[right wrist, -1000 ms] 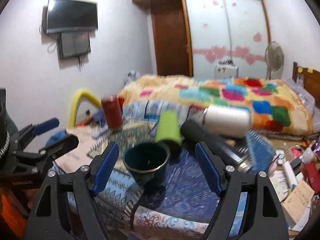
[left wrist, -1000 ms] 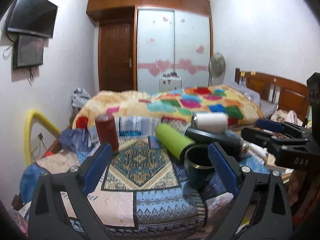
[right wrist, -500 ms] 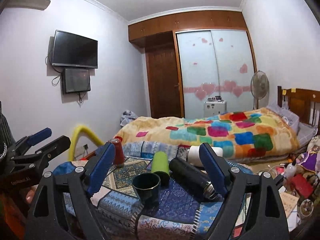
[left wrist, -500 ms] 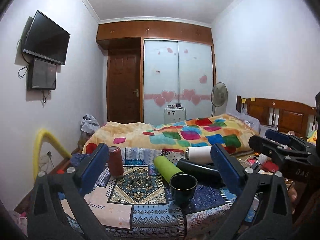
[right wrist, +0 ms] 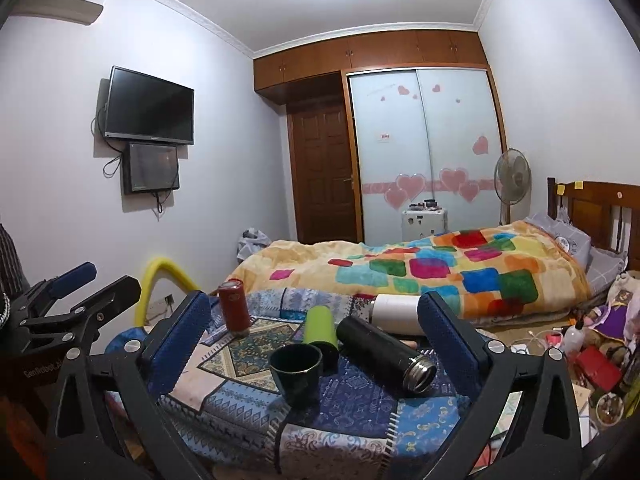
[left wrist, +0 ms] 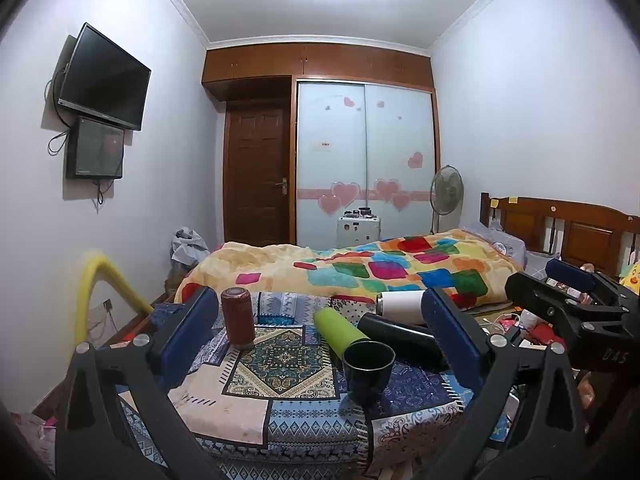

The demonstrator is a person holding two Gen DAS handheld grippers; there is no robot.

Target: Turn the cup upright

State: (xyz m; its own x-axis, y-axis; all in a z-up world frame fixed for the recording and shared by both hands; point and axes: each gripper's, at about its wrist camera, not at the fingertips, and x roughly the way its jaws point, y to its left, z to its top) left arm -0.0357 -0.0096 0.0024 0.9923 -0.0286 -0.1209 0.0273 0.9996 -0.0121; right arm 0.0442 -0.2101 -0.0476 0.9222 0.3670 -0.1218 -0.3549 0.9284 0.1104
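Both grippers have drawn back and up from the table since a second ago, and the dark cup that filled the lower middle of each view then now sits small and well clear of your jaws. Your left gripper [left wrist: 318, 330] hangs wide open and empty; your right gripper [right wrist: 316, 330] is just as wide and holds nothing.

That dark cup [left wrist: 368, 366] stands upright, mouth up, on the patterned cloth [left wrist: 224, 396] near the front edge of the table, so the flip looks done for this one. Just behind it lies the green tumbler [left wrist: 339, 330] on its side, its near end close against the cup's far wall; whether they touch you cannot tell. To the right lies the black flask [right wrist: 384, 350], also on its side, and beyond it the white bottle [right wrist: 398, 312]. The red bottle [left wrist: 238, 322] stands upright, far left.

Trouble from here comes mostly from crowding. If you reach for the green tumbler next, a finger passing low on the near side could clip the cup and tip it again, or shove it toward the table's front edge. Rolling the tumbler or the flask would do the same. The cloth may also drag under a finger and carry the cup with it.
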